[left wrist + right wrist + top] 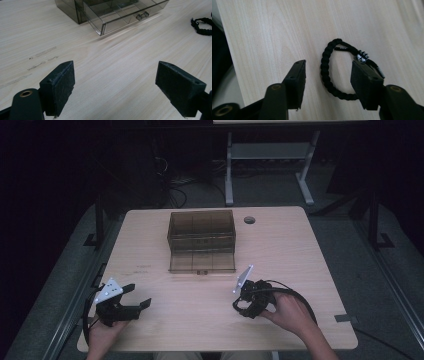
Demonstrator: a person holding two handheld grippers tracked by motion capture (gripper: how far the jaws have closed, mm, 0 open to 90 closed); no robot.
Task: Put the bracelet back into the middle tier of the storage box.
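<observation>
My left gripper point(131, 301) sits at the near left of the table point(300, 250), jaws spread wide w/ nothing btwn them, just bare wood in the left gripper view; tips aim right and a bit far, toward the box.

My right gripper point(328, 75) is at the near right, jaws parted, hovering over a black braided bracelet point(329, 72) lying flat on the wood. In the right gripper view its loop is an oval, long axis running along the jaws, away from the camera. The metal-bead clasp point(362, 56) and loose cord end sit on the loop's right side, just past the right jaw's tip. The loop's left strand lies btwn the jaws; the right jaw covers its right edge. Can't tell if touching.

Farther off, mid-table, a smoky clear drawer box point(201, 230) w/ its drawer point(202, 261) pulled out toward me. Far right of it, a grey cable grommet point(249, 220).
</observation>
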